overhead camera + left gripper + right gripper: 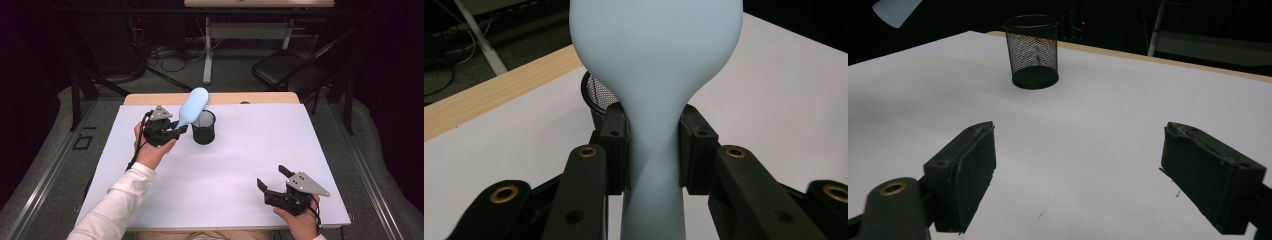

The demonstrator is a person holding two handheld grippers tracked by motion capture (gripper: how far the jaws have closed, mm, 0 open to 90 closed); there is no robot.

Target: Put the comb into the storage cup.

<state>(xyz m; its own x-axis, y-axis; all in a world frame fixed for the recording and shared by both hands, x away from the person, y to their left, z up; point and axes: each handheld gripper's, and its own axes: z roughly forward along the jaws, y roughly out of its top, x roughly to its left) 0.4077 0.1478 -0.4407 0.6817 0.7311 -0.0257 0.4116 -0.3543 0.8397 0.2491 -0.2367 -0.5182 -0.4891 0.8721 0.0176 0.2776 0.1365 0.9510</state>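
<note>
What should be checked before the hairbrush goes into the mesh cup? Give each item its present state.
1. Grip on the hairbrush: left gripper pads clamp its narrow neck from both sides: ok.
2. Mesh cup upright on the white table: ok.
3. Cup empty: the right gripper view shows nothing through the mesh, but the inside is not fully in sight: cannot tell.
4. Brush lined up over the cup's mouth: it is tilted, head up and beside the rim: not ok.
5. Right gripper out of the way: open, holding nothing, near the table's near edge: ok.
</note>
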